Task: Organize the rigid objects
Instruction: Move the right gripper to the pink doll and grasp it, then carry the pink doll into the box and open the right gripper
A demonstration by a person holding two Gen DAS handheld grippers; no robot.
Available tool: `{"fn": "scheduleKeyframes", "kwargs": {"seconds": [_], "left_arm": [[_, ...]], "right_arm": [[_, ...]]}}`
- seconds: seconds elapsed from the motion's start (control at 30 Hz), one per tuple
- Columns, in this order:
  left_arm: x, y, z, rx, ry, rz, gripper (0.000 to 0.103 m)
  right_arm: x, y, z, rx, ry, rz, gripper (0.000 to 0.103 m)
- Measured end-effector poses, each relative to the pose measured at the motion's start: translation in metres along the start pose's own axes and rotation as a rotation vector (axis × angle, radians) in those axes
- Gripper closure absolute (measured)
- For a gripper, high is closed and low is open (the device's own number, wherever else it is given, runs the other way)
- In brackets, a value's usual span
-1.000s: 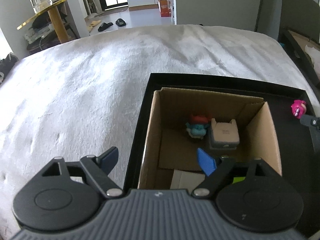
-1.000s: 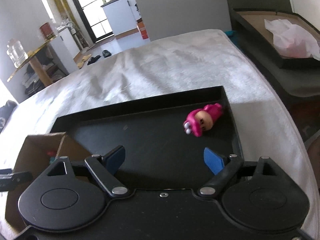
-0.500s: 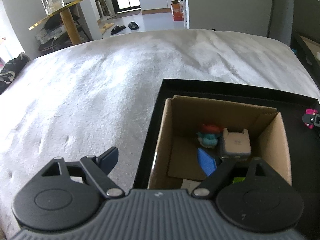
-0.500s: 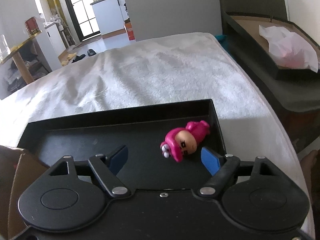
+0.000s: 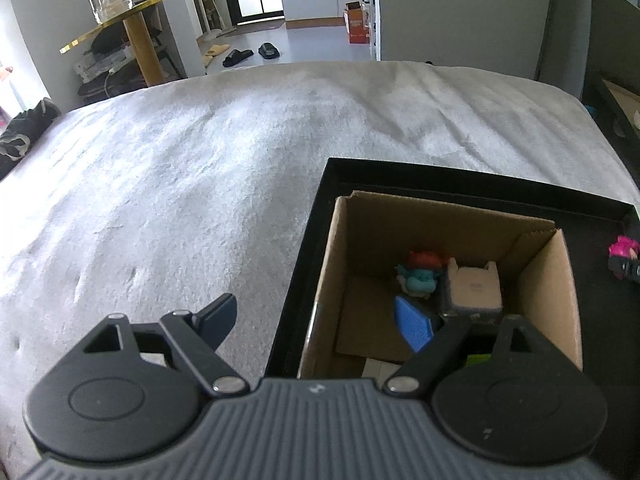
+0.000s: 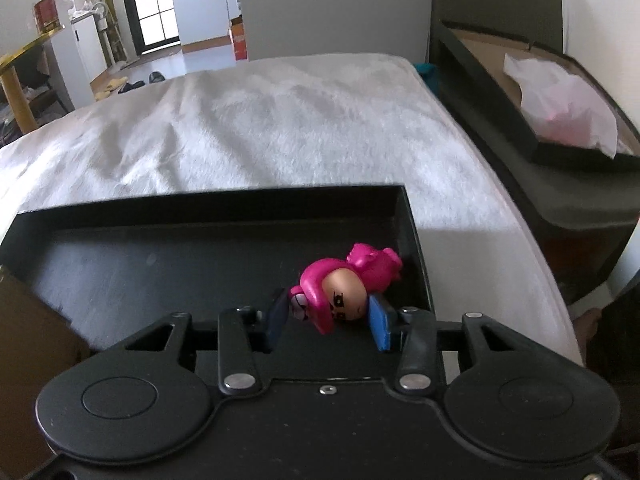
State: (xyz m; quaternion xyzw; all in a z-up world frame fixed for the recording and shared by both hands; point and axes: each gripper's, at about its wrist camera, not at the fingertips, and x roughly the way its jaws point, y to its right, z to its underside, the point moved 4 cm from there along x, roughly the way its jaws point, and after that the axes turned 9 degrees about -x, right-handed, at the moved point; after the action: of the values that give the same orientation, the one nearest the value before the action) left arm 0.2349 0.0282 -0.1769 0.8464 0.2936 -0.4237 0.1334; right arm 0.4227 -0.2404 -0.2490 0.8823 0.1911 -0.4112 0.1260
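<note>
1. In the left wrist view the pink figure (image 5: 623, 249) is cut off by the right edge.
2. Inside the cardboard box (image 5: 552, 280), a green thing (image 5: 478, 360) hides behind the left gripper (image 5: 320, 322).
3. In the right wrist view the box is cut by the left edge.

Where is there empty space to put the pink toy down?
The black tray floor is bare between the cardboard box and the pink figurine. The box's left floor is free too; its far right corner is crowded by the blue figurine and grey block.
</note>
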Motion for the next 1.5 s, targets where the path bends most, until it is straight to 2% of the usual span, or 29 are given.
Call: {"fn": "scheduleKeyframes", "kwargs": {"seconds": [0.53,0.77,1.1,1.27,1.3,1.37,1.5], "left_arm": [[-0.002,-0.002,0.008,0.013,-0.040,0.039,0.018],[-0.002,-0.002,0.011,0.031,-0.050,0.030,0.018],[0.004,0.003,0.018,0.067,-0.069,0.014,0.018],[0.006,0.007,0.020,0.081,-0.073,0.010,0.018],[0.005,0.007,0.020,0.085,-0.071,0.009,0.018],[0.005,0.008,0.021,0.099,-0.063,0.006,0.018],[0.002,0.008,0.023,0.106,-0.065,0.019,0.019]], "right_arm": [[-0.042,-0.020,0.040,-0.023,-0.076,-0.114,0.061],[-0.054,-0.021,0.045,-0.001,-0.091,-0.154,0.060],[-0.039,-0.018,0.048,0.048,-0.102,-0.144,0.044],[-0.035,-0.020,0.050,0.048,-0.099,-0.141,0.044],[-0.035,-0.021,0.051,0.043,-0.100,-0.138,0.045],[-0.034,-0.023,0.053,0.035,-0.111,-0.153,0.065],[-0.046,-0.027,0.050,0.040,-0.092,-0.180,0.064]]}}
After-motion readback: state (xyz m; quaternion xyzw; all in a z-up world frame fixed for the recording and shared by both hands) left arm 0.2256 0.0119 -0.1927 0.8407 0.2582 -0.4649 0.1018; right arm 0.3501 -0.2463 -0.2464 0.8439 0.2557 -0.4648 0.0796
